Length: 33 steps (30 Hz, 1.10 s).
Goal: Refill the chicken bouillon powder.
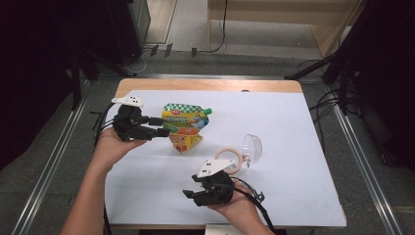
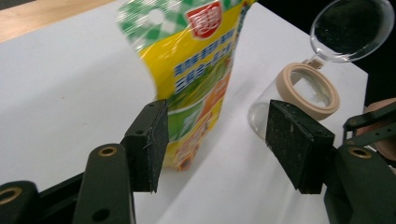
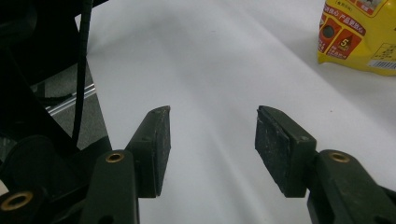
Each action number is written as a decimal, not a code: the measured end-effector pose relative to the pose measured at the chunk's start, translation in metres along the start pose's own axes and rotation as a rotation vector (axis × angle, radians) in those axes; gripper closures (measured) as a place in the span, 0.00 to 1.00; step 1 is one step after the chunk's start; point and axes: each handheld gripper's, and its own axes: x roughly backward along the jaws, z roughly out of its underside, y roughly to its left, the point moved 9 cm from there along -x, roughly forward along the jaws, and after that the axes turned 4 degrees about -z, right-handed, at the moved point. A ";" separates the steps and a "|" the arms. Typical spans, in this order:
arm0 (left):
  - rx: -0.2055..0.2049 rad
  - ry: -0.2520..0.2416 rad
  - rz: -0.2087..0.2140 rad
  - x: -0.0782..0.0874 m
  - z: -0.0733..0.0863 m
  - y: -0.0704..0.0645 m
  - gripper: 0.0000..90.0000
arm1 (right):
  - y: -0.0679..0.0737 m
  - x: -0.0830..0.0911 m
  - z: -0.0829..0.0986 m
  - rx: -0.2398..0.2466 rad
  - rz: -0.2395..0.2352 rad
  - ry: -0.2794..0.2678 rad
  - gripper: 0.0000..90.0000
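Observation:
A yellow and green stand-up pouch (image 1: 187, 126) stands on the white table sheet (image 1: 147, 186), left of centre. My left gripper (image 1: 164, 126) is open, its tips at the pouch's left side. In the left gripper view the pouch (image 2: 198, 70) rises just beyond my open left gripper (image 2: 217, 123), close to one jaw; I cannot tell if they touch. A clear jar with a beige rim (image 1: 230, 157) lies on its side, its clear hinged lid (image 1: 252, 147) open. My right gripper (image 1: 190, 187) is open near the front edge, in front of the jar, with nothing between its jaws (image 3: 212, 126).
The jar (image 2: 306, 91) and its lid (image 2: 350, 28) lie to the right of the pouch in the left gripper view, with the other gripper (image 2: 373, 126) beyond. A corner of the pouch (image 3: 359, 32) shows far off in the right gripper view. Wooden table edge (image 1: 205, 84) at the back.

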 end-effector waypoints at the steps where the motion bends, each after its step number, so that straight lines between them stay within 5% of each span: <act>1: 0.003 0.002 -0.006 0.001 0.001 0.002 0.45 | 0.000 0.000 0.000 0.005 0.000 0.001 0.52; 9: 0.008 0.014 -0.033 -0.011 0.007 0.018 0.44 | 0.002 -0.005 0.004 0.006 -0.013 0.012 0.52; 19: 0.015 0.003 0.010 -0.046 0.001 0.018 0.54 | -0.001 -0.009 0.004 0.014 -0.015 0.000 0.52; 26: -0.008 0.017 0.042 -0.063 0.002 0.007 0.71 | -0.001 -0.013 0.006 0.011 -0.012 0.003 0.53; 33: -0.021 -0.009 0.039 -0.059 0.002 0.005 0.93 | 0.003 -0.018 0.008 0.024 -0.020 0.007 0.53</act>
